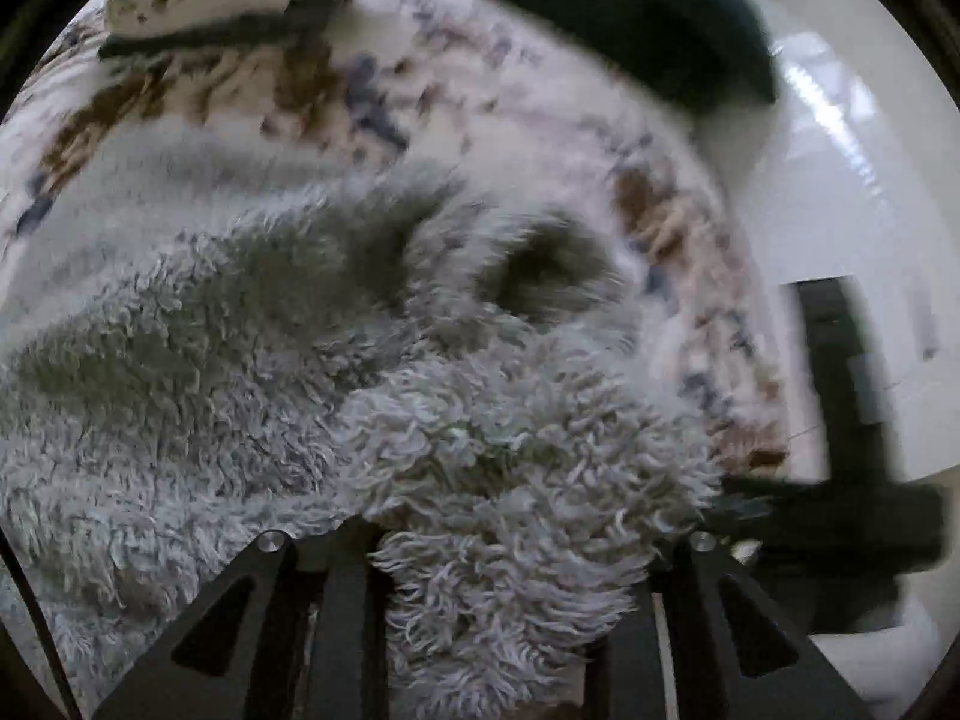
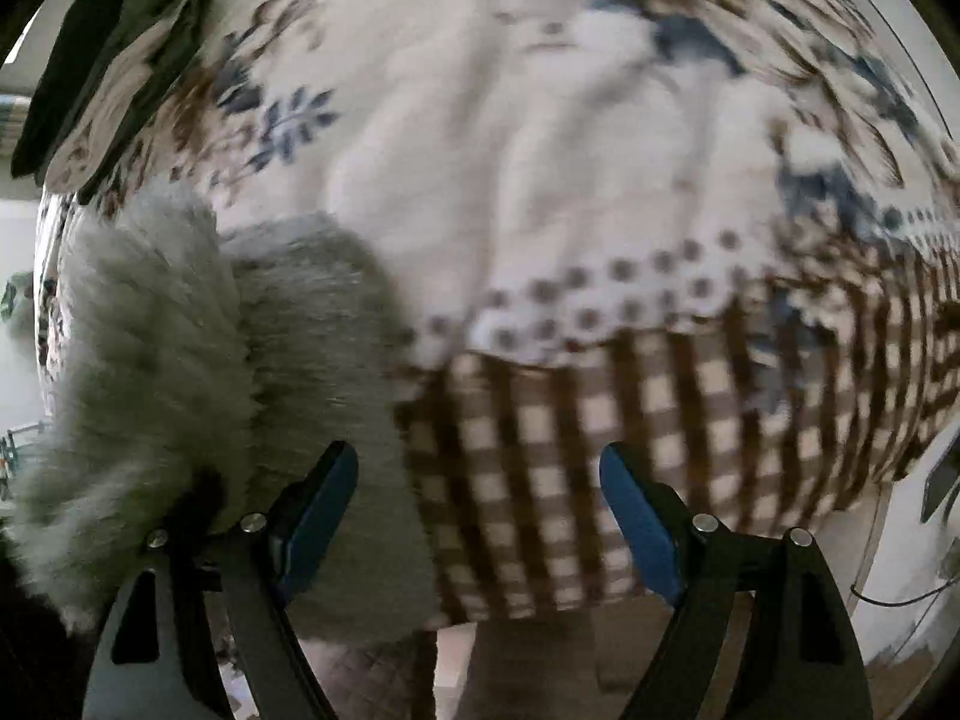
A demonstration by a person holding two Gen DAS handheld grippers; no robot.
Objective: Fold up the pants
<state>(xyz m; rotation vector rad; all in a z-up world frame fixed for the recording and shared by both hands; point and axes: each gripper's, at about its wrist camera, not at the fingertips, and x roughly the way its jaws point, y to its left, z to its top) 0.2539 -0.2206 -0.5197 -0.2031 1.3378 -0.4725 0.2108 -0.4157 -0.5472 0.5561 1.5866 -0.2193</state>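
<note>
pants (image 1: 372,372) bunched on the bed (image 1: 540,138), ahead of my left tool (image 1: 510,588) | left tool clenched on a fluffy fold | right tool (image 2: 480,498) spread wide, holding nothing, pants to its left | I think: pull slow, keep edges even, then lay flat

Bed with a floral bedspread (image 2: 540,150), white ground with blue and brown leaf print, dotted band and brown gingham border at its edge. Fluffy grey pants (image 1: 300,360) lie bunched directly on the bedspread. Beyond the pants, a folded stack of clothes (image 1: 228,6), cream and dark layers. Right of that stack, a dark teal pillow (image 1: 630,12).
</note>
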